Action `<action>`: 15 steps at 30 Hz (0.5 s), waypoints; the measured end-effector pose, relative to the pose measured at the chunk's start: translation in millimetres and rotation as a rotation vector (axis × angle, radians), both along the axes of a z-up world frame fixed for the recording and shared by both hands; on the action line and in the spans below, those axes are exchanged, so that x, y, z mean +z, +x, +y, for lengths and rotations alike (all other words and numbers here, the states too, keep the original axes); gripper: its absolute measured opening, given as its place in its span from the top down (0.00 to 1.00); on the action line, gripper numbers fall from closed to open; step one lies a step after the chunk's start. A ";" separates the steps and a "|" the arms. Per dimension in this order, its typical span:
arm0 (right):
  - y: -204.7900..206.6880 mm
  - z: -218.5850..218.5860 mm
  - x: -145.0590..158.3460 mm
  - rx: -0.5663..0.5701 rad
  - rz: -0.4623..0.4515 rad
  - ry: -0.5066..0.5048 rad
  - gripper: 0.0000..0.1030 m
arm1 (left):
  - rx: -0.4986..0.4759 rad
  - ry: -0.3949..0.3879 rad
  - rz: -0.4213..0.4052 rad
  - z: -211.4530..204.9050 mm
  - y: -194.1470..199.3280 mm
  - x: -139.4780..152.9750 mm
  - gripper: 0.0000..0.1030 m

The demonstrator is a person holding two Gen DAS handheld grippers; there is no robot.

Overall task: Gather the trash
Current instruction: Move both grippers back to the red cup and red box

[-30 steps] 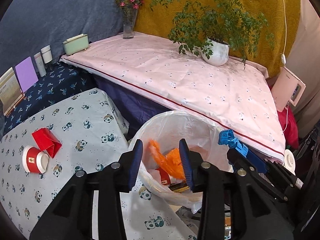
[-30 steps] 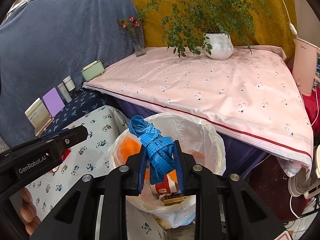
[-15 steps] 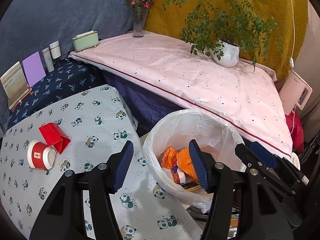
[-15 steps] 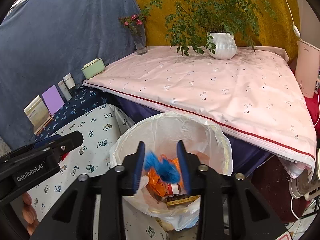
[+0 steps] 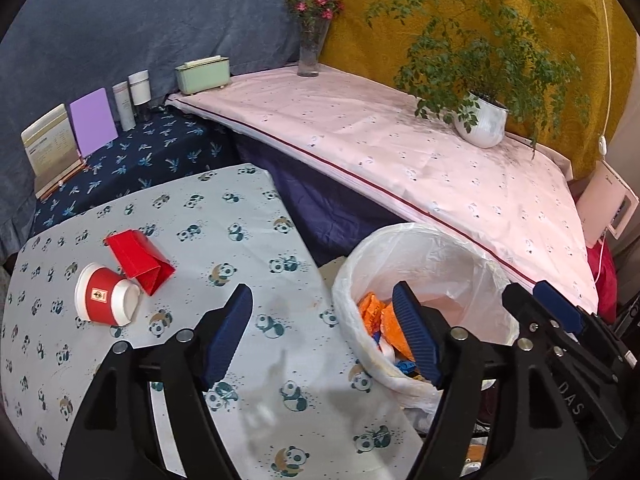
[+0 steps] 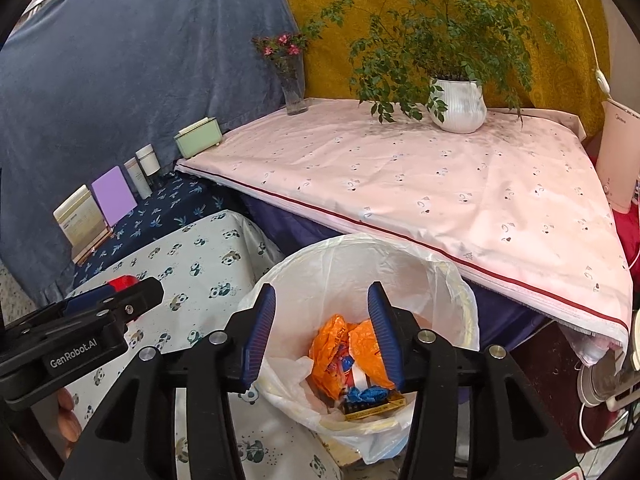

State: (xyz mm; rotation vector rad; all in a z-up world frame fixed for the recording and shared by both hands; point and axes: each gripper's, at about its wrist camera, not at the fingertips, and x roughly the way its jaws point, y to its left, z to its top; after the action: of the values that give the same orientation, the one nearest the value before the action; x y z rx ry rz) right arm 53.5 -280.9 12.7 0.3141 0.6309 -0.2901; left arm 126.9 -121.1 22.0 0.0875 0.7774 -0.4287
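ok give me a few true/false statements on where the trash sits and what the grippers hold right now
1. The red paper cup lies on its side on the panda tablecloth. True.
2. The red folded carton is inside the bin. False: it lies on the panda tablecloth beside the cup.
3. The right gripper holds the blue tape. False: its jaws are opening with nothing between them; the blue tape lies in the lined trash bin.
4. Orange wrappers lie in the bin. True.
5. The left gripper grips the cup. False: its jaws are opening and hold nothing.

Home: draped tables (image 5: pixel 400 152), potted plant (image 6: pixel 456 104)
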 end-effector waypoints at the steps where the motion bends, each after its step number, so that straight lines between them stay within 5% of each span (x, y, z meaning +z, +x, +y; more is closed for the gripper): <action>1: 0.8 2.5 0.5 0.005 0.001 -0.003 0.54 | 0.008 0.000 0.001 3.7 0.9 -0.8 0.31; 15: 19.4 48.6 2.3 0.081 0.016 -0.025 0.54 | 0.128 0.002 0.004 64.6 14.4 -10.1 0.21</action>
State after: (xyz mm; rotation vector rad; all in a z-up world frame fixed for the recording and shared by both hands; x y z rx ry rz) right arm 72.9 -232.4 15.0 0.2621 0.6536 -0.2230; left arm 141.2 -56.5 11.9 0.0383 0.7827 -0.3064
